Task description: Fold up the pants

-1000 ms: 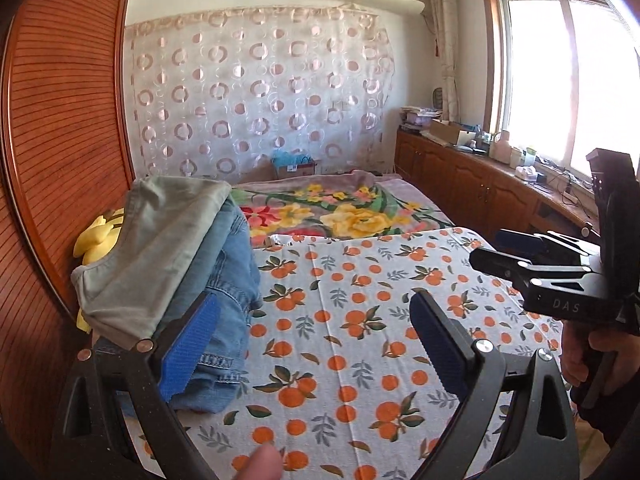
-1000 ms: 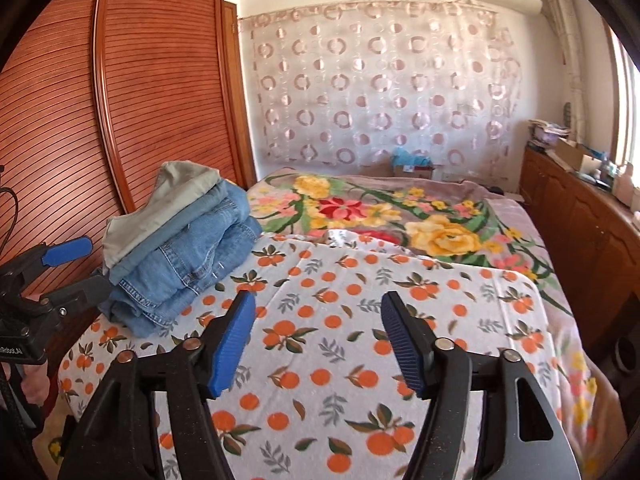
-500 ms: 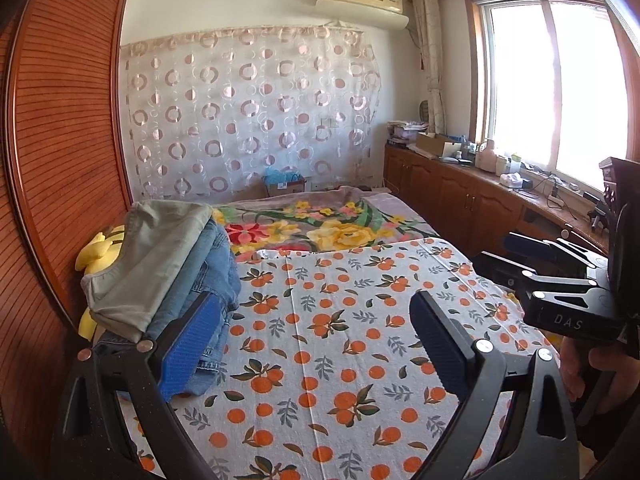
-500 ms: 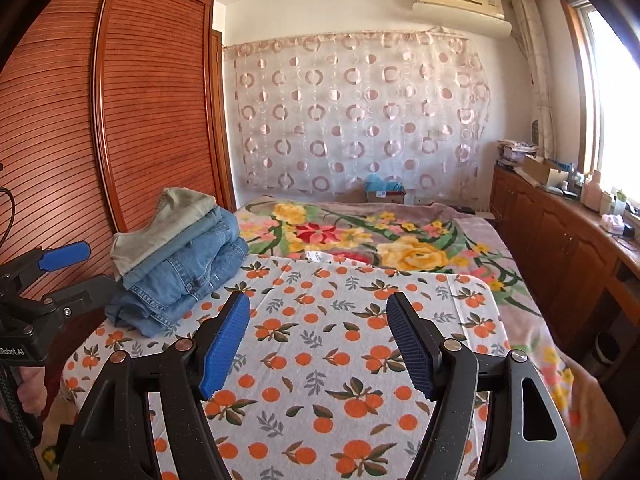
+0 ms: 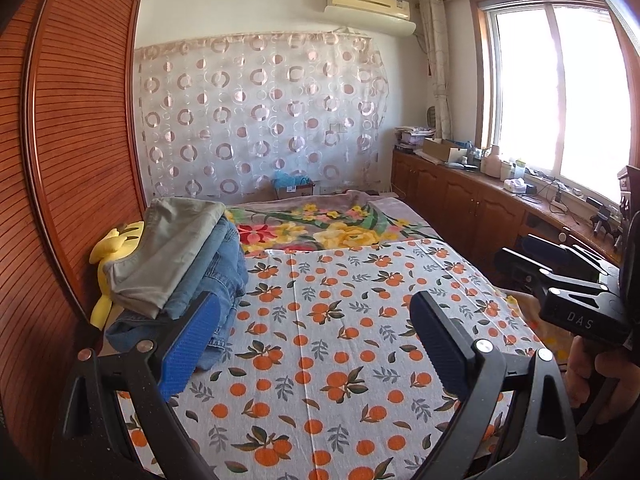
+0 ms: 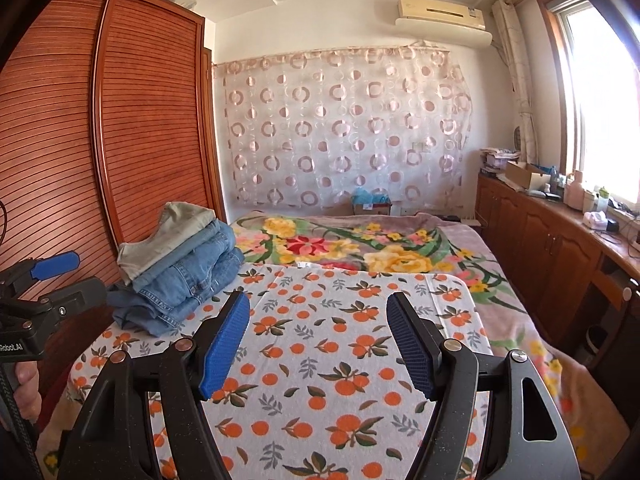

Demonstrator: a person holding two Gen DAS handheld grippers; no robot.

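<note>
I saw the bed (image 6: 400, 240) with its orange-print sheet (image 6: 320, 352). The folded pants (image 6: 180, 264) sat stacked at the sheet's far left corner by the wardrobe (image 6: 120, 140). My left tongs (image 5: 316, 344) and right tongs (image 6: 318, 344) stood apart, gripping nothing.

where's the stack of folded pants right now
The stack of folded blue denim and grey-green pants sits at the left edge of the orange-print cloth, beside the slatted wooden wardrobe, in both views.
</note>
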